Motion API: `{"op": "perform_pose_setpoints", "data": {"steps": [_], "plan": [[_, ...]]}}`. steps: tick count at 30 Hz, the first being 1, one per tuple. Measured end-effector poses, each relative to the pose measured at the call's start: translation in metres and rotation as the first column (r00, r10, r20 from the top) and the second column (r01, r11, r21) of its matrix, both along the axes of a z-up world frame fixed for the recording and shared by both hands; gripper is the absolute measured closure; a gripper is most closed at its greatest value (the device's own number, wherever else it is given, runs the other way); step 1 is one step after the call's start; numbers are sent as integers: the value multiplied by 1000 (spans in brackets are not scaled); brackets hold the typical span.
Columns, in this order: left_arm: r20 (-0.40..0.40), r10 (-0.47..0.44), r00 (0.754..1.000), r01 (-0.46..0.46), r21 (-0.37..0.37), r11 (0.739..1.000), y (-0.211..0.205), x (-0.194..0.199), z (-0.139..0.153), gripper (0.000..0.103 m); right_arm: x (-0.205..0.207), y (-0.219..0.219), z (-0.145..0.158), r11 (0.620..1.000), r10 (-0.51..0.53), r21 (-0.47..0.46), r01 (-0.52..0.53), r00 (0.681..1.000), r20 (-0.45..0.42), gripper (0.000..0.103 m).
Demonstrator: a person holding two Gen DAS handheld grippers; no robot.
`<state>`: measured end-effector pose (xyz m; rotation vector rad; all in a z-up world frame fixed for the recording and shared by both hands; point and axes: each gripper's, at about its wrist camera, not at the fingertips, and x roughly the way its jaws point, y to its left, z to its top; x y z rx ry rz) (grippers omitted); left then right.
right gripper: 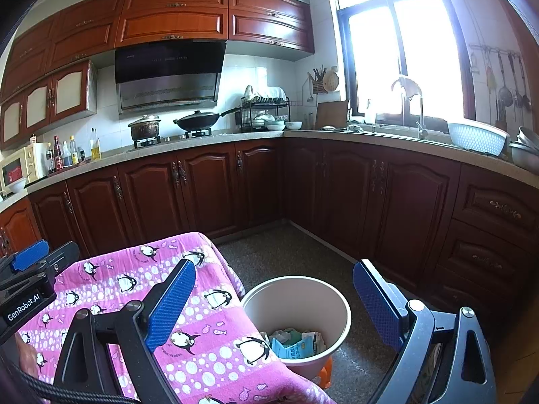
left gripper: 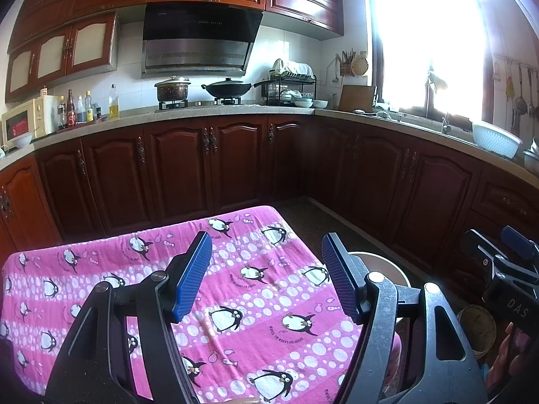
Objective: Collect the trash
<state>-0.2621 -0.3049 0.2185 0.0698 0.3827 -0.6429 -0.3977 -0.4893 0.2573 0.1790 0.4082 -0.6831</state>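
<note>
Left view first. Blue pads (left gripper: 193, 276) of the left gripper (left gripper: 266, 276) fill the foreground, spread wide with nothing between them. Below them lies a pink penguin-print cloth (left gripper: 235, 303) draped over a low surface; its top shows no litter that I can make out. Just past the cloth's right edge, part of a pale bin (left gripper: 387, 266) rim peeks out behind the right-hand finger. At the far right edge sits the right gripper (left gripper: 505, 262); its opening is not readable from this side. Beyond, dark cabinets (left gripper: 209, 168) and a counter (left gripper: 202, 109) with pot and wok.

Right view. Right gripper (right gripper: 274, 299) also spread wide, empty, hanging above and a little short of the bin (right gripper: 340, 306). Bin stands on the floor (right gripper: 296, 252), touching or just beside the cloth's (right gripper: 209, 333) hanging corner. Trash (right gripper: 296, 343) already lies in its bottom: crumpled paper and a blue-and-white packet. Left gripper (right gripper: 30, 259) is visible at the left edge.

Judgement: collecting looks largely done; no loose piece in view.

Risks: a low swing of either gripper could clip the bin rim and tip it, spilling the contents. Fingers could also snag the loose cloth and drag it off. Window glare washes out the right side, so small scraps there could be missed.
</note>
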Motion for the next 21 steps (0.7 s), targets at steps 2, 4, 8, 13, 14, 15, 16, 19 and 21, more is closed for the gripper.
{"op": "perform_pose_setpoints", "data": {"steps": [2,4,8,13,14,15,16,19,21], "plan": [[-1,-1,1000,1,0,1000,0,1,-1,36,0,0,-1,1000,1,1,-1,1000,-2,10],[0,0,1000,0,0,1000,0,1,-1,36,1,0,-1,1000,1,1,-1,1000,-3,10],[-3,-1,1000,1,3,1000,-1,1,-2,36,1,-1,-2,1000,1,2,-1,1000,-4,10],[-2,0,1000,0,5,1000,-2,0,-2,36,1,-1,-3,1000,2,5,-2,1000,-6,10],[-2,-1,1000,1,6,1000,-2,0,-2,36,2,0,-3,1000,2,5,-2,1000,-6,10],[-4,-1,1000,1,7,1000,-2,1,-2,36,2,0,-3,1000,3,5,-3,1000,-7,10],[-3,-1,1000,1,5,1000,-2,0,-2,36,2,0,-4,1000,3,5,-3,1000,-8,10],[-5,-1,1000,1,7,1000,-2,0,-3,36,3,-1,-3,1000,2,5,-2,1000,-10,10],[-5,0,1000,1,7,1000,-1,0,-3,36,3,-1,-3,1000,1,7,-1,1000,-10,10]]}}
